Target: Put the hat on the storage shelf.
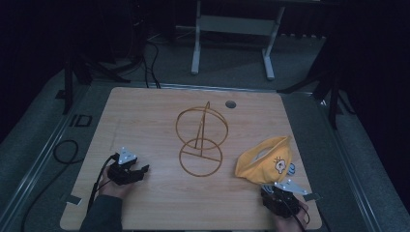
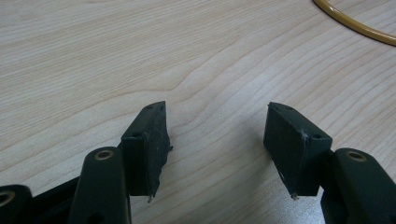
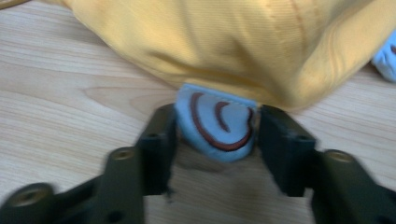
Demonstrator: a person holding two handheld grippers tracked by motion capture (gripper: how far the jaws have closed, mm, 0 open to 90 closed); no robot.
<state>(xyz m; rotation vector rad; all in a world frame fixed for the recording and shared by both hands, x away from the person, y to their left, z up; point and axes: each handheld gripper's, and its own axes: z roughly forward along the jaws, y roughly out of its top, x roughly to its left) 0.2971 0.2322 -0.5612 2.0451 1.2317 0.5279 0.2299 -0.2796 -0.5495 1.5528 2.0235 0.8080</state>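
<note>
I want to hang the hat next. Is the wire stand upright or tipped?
Tipped, it seems. In the high view the stand has one ring flat on the table, with its rod slanting up to the other ring.

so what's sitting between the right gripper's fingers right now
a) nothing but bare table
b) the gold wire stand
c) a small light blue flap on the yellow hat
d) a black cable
c: in the right gripper view the light blue flap at the edge of the yellow hat lies between the right gripper fingers, with the pads right beside it.
</note>
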